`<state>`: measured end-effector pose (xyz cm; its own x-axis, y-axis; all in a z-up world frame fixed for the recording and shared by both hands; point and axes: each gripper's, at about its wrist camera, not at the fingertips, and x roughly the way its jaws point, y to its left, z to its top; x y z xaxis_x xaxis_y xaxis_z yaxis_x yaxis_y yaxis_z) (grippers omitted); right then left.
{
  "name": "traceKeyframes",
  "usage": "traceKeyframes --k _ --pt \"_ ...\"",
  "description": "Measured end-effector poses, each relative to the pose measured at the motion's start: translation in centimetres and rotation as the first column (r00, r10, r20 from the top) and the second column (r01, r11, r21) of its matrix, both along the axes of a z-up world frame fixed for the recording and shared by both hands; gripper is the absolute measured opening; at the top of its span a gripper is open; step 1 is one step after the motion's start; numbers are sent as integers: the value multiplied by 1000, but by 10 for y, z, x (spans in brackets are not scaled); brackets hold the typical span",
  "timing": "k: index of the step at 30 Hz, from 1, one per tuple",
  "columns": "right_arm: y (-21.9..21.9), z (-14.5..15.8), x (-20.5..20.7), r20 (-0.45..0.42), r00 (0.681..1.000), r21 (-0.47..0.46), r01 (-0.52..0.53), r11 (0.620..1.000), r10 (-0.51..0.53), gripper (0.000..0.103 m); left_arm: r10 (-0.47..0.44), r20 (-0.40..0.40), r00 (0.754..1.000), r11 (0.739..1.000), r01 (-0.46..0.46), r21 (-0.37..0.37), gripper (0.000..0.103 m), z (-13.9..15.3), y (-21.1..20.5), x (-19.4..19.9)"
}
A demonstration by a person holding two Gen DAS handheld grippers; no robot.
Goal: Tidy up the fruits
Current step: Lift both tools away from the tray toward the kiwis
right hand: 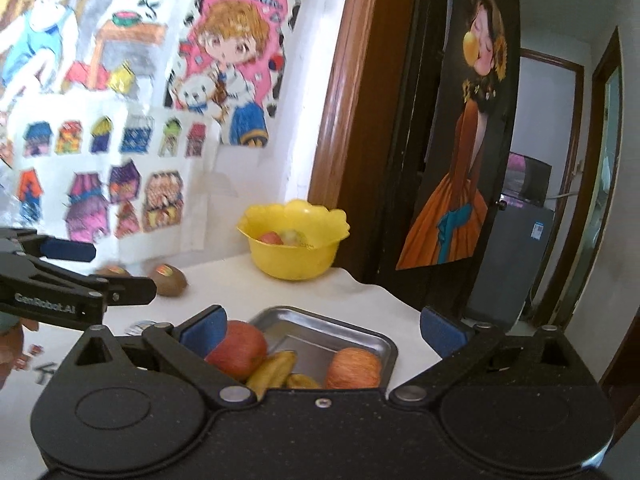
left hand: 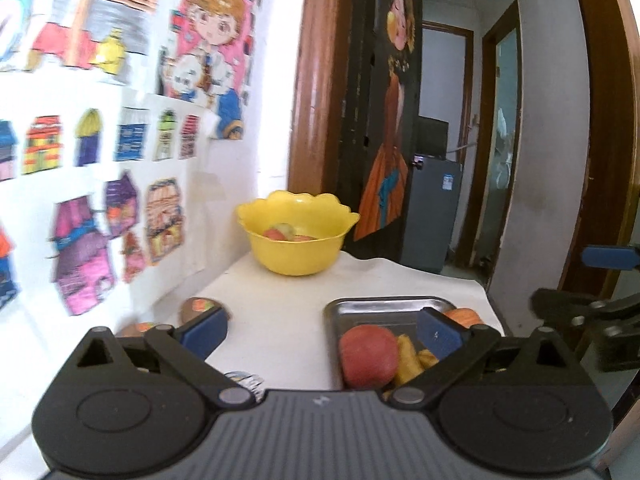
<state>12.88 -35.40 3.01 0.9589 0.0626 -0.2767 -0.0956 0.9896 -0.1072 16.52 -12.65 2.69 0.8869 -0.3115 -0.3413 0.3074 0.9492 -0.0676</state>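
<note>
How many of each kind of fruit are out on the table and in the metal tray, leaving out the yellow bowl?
Apples: 2, in the metal tray
Bananas: 2, in the tray
Kiwis: 2, on the table
Total: 6

coloured cartoon drawings [right hand: 120,120] cover the wall beside a dark painted panel [right hand: 468,140], perhaps a door.

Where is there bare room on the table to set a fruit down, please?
Bare cloth lies between the yellow bowl, the kiwis and the steel tray. The tray's front is crowded with apples and bananas; its back half is free.
</note>
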Motion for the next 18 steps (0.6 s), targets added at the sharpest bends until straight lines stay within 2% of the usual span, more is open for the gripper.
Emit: traceKeyframes --k 8,18 --pt "36 1 -67 -21 999 50 28 998 -27 102 44 0 999 999 -44 31 103 1 57 -34" --pt "85 -28 -108 -185 982 153 74 986 -45 102 79 -55 995 989 -72 128 103 -14 110 -55"
